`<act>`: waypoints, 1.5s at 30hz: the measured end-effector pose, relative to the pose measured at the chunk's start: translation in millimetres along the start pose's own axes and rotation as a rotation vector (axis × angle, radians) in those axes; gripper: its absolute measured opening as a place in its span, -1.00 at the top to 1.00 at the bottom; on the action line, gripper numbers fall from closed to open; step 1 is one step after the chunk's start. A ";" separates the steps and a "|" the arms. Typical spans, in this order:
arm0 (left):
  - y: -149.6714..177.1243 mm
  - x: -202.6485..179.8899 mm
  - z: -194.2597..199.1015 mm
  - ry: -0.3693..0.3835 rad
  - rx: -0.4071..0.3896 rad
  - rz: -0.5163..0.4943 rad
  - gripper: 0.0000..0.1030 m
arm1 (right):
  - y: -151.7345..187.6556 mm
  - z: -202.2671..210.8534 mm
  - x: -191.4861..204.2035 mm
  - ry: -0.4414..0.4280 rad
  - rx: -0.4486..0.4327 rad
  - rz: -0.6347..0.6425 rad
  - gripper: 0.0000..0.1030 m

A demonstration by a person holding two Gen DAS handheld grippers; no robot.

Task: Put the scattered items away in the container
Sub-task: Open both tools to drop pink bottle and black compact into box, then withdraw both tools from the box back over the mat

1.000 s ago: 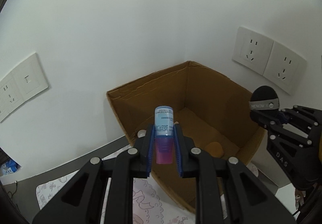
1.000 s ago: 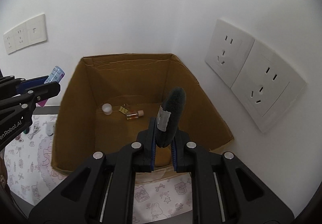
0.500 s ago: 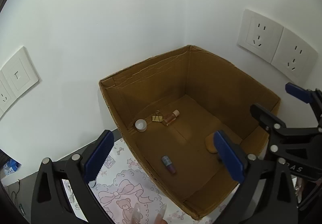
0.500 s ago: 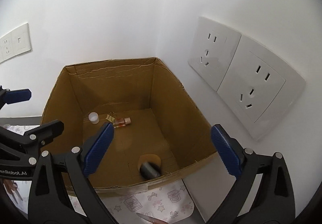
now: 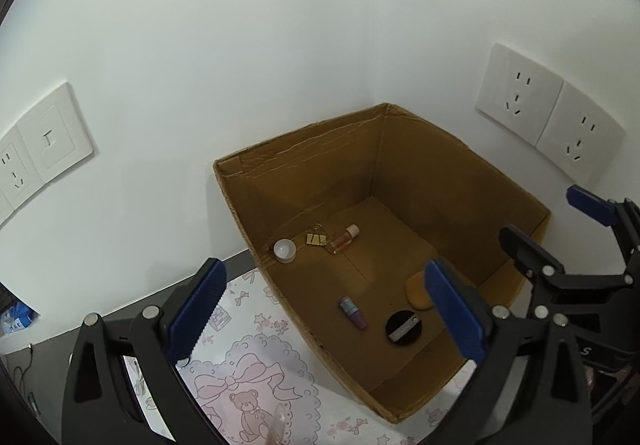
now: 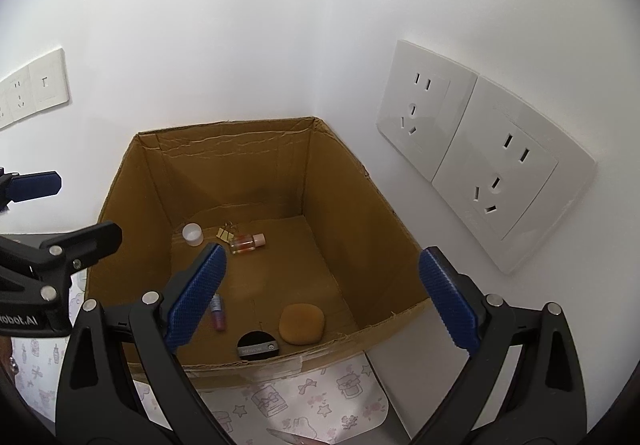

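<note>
An open cardboard box point(image 5: 304, 149) point(image 6: 224, 133) stands in the wall corner. On its floor lie a pink tube with a blue label point(image 5: 353, 312) point(image 6: 217, 311), a round black compact point(image 5: 404, 326) point(image 6: 257, 345), an orange sponge point(image 5: 417, 289) point(image 6: 301, 323), a small bottle point(image 5: 342, 238) point(image 6: 247, 243), gold binder clips point(image 5: 316, 237) point(image 6: 225, 232) and a white cap point(image 5: 284, 249) point(image 6: 192, 233). My left gripper point(image 5: 324, 317) hangs open above the box's near left side, empty. My right gripper point(image 6: 320, 297) hangs open above the box's near edge, empty too.
White wall sockets point(image 6: 472, 153) sit on the right wall and more sockets point(image 5: 36, 165) on the left wall. A patterned white mat point(image 5: 248, 373) point(image 6: 320, 401) lies under the box. A thin pink item point(image 5: 276, 425) rests on the mat near the frame's bottom.
Both grippers opened wide. The pink tube dropped out of the left one and the black compact out of the right one; both now lie on the box floor.
</note>
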State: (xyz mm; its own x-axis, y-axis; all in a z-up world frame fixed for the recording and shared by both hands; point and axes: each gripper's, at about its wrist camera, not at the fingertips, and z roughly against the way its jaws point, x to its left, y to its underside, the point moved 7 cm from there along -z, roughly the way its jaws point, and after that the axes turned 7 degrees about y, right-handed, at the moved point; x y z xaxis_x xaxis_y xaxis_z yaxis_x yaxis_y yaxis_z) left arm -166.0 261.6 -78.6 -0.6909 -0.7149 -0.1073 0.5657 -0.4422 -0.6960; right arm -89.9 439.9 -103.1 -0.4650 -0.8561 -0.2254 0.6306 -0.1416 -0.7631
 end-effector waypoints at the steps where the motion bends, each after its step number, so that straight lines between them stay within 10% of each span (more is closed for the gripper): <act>1: 0.4 0.8 1.3 -0.002 -0.002 0.001 -0.92 | 0.1 1.8 -0.3 0.000 -0.002 0.001 -0.91; 20: 13.4 29.5 46.6 -0.114 -0.042 0.009 -0.92 | -7.7 32.3 28.0 -0.036 -0.038 0.044 -0.91; 45: 94.3 146.6 175.6 -0.346 -0.111 0.230 -0.92 | -6.2 113.0 159.2 -0.258 -0.140 0.187 -0.91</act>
State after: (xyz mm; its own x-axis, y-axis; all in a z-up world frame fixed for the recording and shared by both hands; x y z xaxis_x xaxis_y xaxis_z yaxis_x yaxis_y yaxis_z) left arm -134.9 20.0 -35.3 -0.3496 -0.9362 -0.0374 0.6226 -0.2023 -0.7559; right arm -97.7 248.3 -65.8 -0.1659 -0.9607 -0.2224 0.5905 0.0838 -0.8026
